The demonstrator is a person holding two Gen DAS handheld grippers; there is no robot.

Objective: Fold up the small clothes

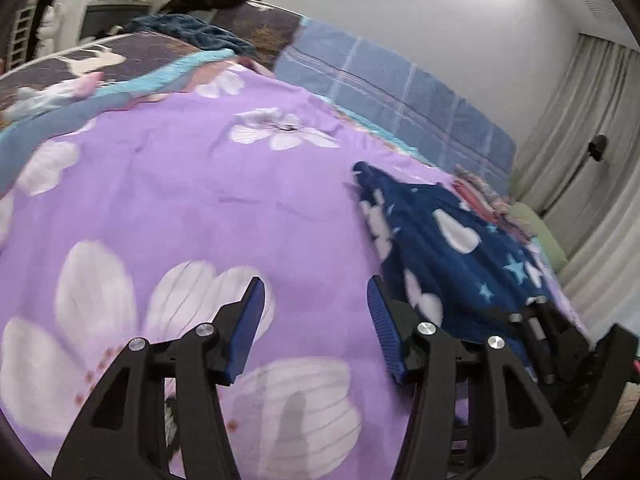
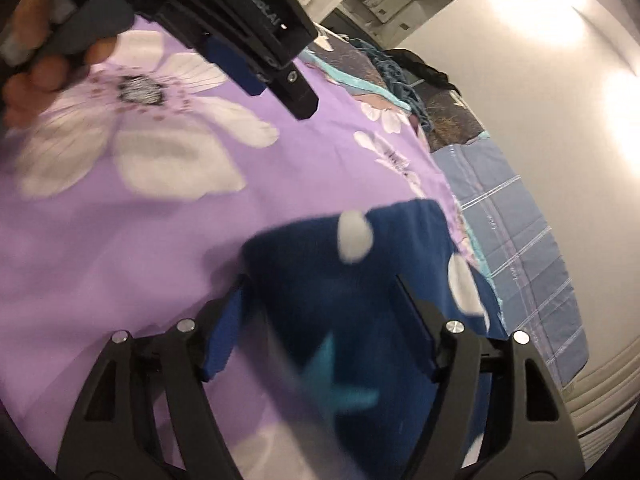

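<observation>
On the bed, a purple sheet (image 1: 224,208) printed with large white flowers covers most of the surface, and a small navy garment (image 1: 448,248) with white clouds and pale blue stars lies on it. In the left wrist view the garment sits at about two o'clock from the left gripper (image 1: 316,312), whose blue-padded fingers stand spread over bare sheet with nothing between them. In the right wrist view the garment (image 2: 360,300) fills the lower middle, blurred, and the right gripper (image 2: 320,316) has its fingers spread wide on either side of the cloth; the pads do not visibly press on it. At eleven o'clock in that view appear the left gripper (image 2: 272,64) and the hand (image 2: 36,76) holding it. A blue checked blanket (image 1: 400,92) lies along the far edge by the wall.
</observation>
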